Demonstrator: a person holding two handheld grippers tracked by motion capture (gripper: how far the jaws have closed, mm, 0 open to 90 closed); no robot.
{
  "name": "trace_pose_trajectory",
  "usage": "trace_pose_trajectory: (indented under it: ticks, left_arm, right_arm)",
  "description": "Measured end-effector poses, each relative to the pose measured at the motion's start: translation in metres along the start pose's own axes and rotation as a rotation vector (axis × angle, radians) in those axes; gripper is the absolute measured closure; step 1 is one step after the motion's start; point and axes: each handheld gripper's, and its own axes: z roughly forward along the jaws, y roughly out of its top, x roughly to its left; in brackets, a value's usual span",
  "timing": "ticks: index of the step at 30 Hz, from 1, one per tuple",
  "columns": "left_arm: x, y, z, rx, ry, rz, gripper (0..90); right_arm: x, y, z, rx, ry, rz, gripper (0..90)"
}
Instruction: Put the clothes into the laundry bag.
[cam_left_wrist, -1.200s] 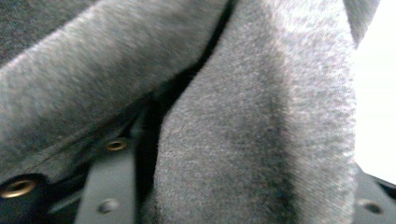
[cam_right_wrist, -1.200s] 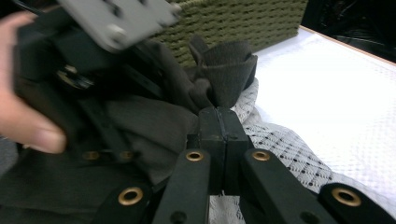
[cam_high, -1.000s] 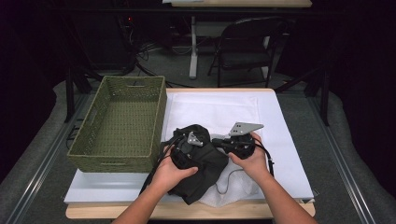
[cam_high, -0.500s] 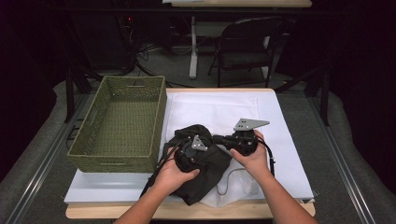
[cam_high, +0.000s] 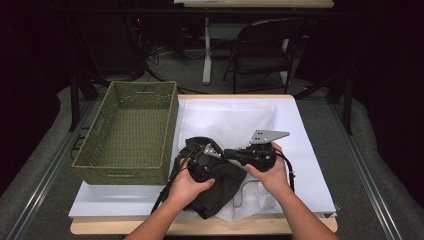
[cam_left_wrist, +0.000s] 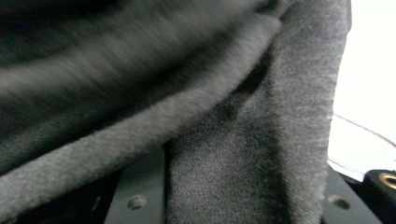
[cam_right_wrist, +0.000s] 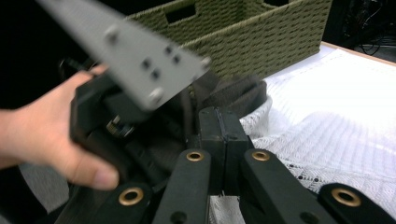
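A wooden table (cam_high: 310, 225) carries a white sheet (cam_high: 305, 150) that covers most of its top, leaving a bare strip along the near edge. On the left side stands a green woven basket (cam_high: 130, 132), its right wall just beside the sheet's raised fold. Near the middle, toward the near edge, a dark garment (cam_high: 220, 187) lies bunched on a white knitted cloth (cam_high: 250, 200).

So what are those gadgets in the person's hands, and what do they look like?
They are two hand-held grippers. The left gripper and the right gripper are both chunky and matte black, each topped by a grey three-cornered plate with small screws. The right gripper's fingers are flat black bars on arms with brass-coloured pivot rings. A thin black cable trails from the right one. The forearms are bare, with no sleeves.
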Motion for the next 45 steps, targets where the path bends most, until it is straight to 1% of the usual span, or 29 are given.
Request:
trace_pose_trajectory:
  ticks: [2,5,8,10,11,13,14,16,18,19,20,21,22,24,26,28,29,31,32,33,35,36,37,39,42,44,45]
  left_arm:
    - [0.003,0.001,-0.001,-0.01,0.001,-0.019,66.9]
    - [0.006,0.004,-0.004,-0.03,-0.003,-0.043,67.2]
    - [0.004,0.009,-0.009,-0.038,0.0,-0.041,67.6]
    - [0.003,0.013,-0.015,-0.052,0.011,-0.039,67.7]
    - [0.003,0.015,-0.018,-0.056,0.01,-0.04,67.7]
    - [0.003,0.02,-0.024,-0.075,0.022,-0.035,67.8]
    - [0.003,0.022,-0.026,-0.077,0.018,-0.038,67.8]
    - [0.003,0.024,-0.028,-0.091,0.035,-0.035,67.8]
    - [0.002,0.025,-0.024,-0.101,0.051,-0.035,67.5]
    - [0.003,0.024,-0.02,-0.105,0.055,-0.04,67.0]
    - [0.003,0.024,-0.02,-0.105,0.055,-0.04,66.1]
    - [0.005,0.022,-0.012,-0.107,0.05,-0.056,64.8]
    - [0.008,0.018,0.0,-0.097,0.051,-0.069,63.4]
    - [0.007,0.014,0.009,-0.102,0.059,-0.073,58.9]
    - [0.003,0.015,0.007,-0.1,0.078,-0.053,54.3]
    - [0.002,0.015,0.005,-0.097,0.082,-0.05,48.8]
    - [0.001,0.016,0.002,-0.092,0.085,-0.038,47.0]
    - [-0.002,0.015,-0.005,-0.105,0.087,-0.039,44.8]
    - [-0.003,0.014,-0.009,-0.105,0.086,-0.03,44.4]
    - [-0.005,0.014,-0.013,-0.121,0.083,-0.031,44.3]
    - [-0.006,0.013,-0.015,-0.123,0.082,-0.024,43.7]
    - [-0.008,0.013,-0.02,-0.128,0.087,-0.019,43.6]
    - [-0.01,0.011,-0.027,-0.136,0.086,-0.001,43.5]
    - [-0.01,0.01,-0.036,-0.142,0.082,-0.002,43.6]
    - [-0.01,0.009,-0.052,-0.178,0.064,0.002,43.5]
    - [-0.008,0.01,-0.063,-0.213,0.077,0.012,42.9]
    - [-0.007,0.012,-0.067,-0.23,0.078,0.006,42.8]
  right_arm:
    - [0.003,-0.003,0.001,0.018,-0.004,-0.025,90.0]
    - [0.001,-0.01,0.0,0.02,0.002,-0.009,90.0]
    - [0.0,-0.013,-0.002,0.004,0.007,0.008,90.0]
    - [0.001,-0.012,-0.003,-0.003,0.002,-0.004,90.0]
    - [0.001,-0.012,-0.003,-0.007,-0.003,-0.015,90.0]
    - [0.001,-0.01,-0.004,-0.02,-0.003,-0.01,90.0]
    - [0.0,-0.009,-0.005,-0.028,-0.002,-0.008,90.0]
    - [0.001,-0.007,-0.006,-0.036,0.001,-0.005,90.0]
    - [0.001,-0.006,-0.006,-0.041,-0.004,-0.01,90.0]
    - [0.001,-0.006,-0.006,-0.037,-0.008,-0.008,90.0]
    - [0.001,-0.007,-0.006,-0.033,-0.013,-0.004,90.0]
    - [-0.001,-0.009,-0.005,-0.024,-0.019,0.001,90.0]
    - [-0.002,-0.01,-0.004,-0.015,-0.02,0.007,90.0]
    - [-0.003,-0.016,-0.001,0.011,-0.032,0.01,90.0]
    - [-0.007,-0.02,0.001,0.023,-0.047,-0.004,90.0]
    - [-0.008,-0.022,0.0,0.029,-0.054,0.0,90.0]
    - [-0.011,-0.023,-0.002,0.028,-0.069,0.001,90.0]
    - [-0.013,-0.024,-0.003,0.026,-0.078,-0.006,90.0]
    - [-0.013,-0.024,-0.003,0.031,-0.085,-0.007,90.0]
    - [-0.014,-0.025,-0.003,0.033,-0.085,-0.006,90.0]
    - [-0.015,-0.025,-0.003,0.029,-0.089,-0.004,90.0]
    - [-0.015,-0.025,-0.003,0.029,-0.092,-0.007,90.0]
    - [-0.015,-0.025,-0.004,0.029,-0.096,-0.006,90.0]
    - [-0.016,-0.025,-0.004,0.025,-0.101,-0.009,90.0]
    - [-0.017,-0.026,-0.005,0.024,-0.1,-0.004,90.0]
    - [-0.017,-0.026,-0.006,0.024,-0.098,0.0,90.0]
    - [-0.017,-0.026,-0.006,0.024,-0.096,0.0,90.0]
